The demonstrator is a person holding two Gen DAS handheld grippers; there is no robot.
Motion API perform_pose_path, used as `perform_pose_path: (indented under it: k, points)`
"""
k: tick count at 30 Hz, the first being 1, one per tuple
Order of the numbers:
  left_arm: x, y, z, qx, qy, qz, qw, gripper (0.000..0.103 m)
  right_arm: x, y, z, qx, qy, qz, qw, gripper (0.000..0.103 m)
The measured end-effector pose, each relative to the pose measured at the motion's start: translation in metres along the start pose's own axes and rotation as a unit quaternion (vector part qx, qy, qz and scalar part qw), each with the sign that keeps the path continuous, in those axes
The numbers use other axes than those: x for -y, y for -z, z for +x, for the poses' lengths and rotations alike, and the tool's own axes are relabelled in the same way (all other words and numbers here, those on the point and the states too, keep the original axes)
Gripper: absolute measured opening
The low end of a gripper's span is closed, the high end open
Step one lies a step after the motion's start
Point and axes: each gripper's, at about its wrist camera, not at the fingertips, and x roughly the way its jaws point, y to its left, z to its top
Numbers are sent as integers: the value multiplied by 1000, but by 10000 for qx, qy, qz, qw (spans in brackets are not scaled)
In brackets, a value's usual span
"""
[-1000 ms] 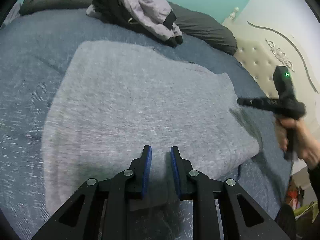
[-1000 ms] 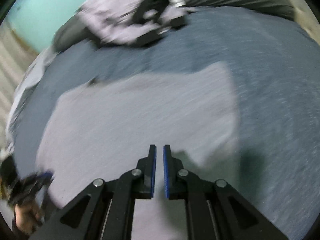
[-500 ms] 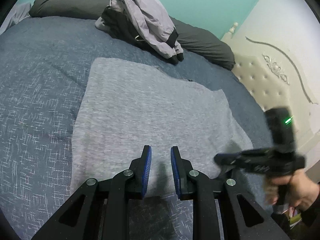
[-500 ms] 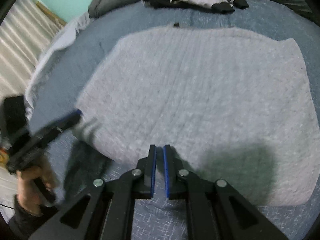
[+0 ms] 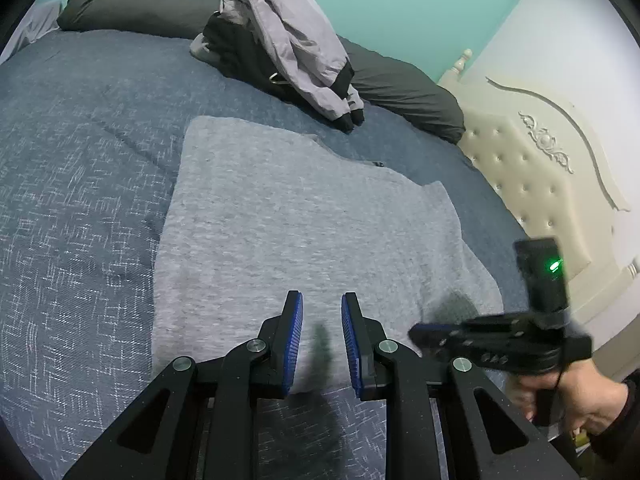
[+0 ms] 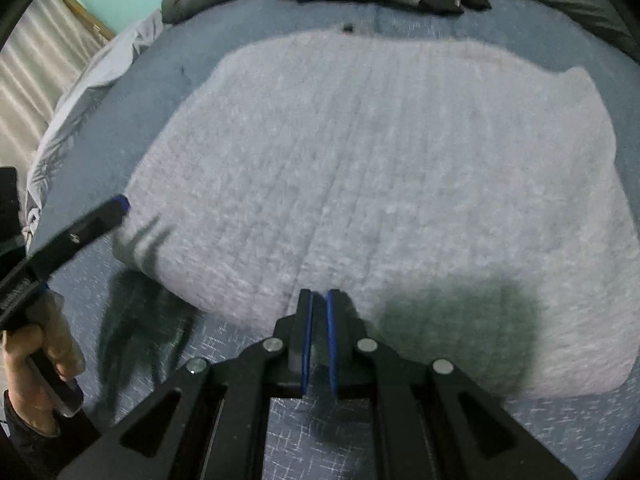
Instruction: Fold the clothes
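Note:
A grey knit garment (image 5: 304, 216) lies flat and folded on the blue bedspread (image 5: 72, 160); the right wrist view shows it as a broad grey slab (image 6: 380, 168). My left gripper (image 5: 321, 298) hovers over its near edge, jaws a little apart with nothing between them. My right gripper (image 6: 319, 294) is shut and empty, just above the garment's near edge. In the left wrist view the right gripper (image 5: 420, 334) reaches in over the garment's near right corner. In the right wrist view the left gripper (image 6: 118, 204) is at the garment's left corner.
A crumpled grey-and-black jacket (image 5: 280, 48) lies at the far side of the bed against dark pillows (image 5: 136, 4). A cream tufted headboard (image 5: 540, 184) stands at the right. A person's hand (image 5: 580, 396) holds the right gripper. Pale curtains (image 6: 32, 80) hang at the left.
The right gripper swung from the garment's right side down to its near edge. The left gripper drew back a little, so more of the bed shows. Both jaws kept their gaps.

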Motion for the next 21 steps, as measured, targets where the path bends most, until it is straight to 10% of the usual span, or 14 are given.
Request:
perform_pose_path:
  k: [21]
  points:
    - [-13,-4,-1,40,-154,3,9999,26,-9,6,12,-95,117,-70,9999,5]
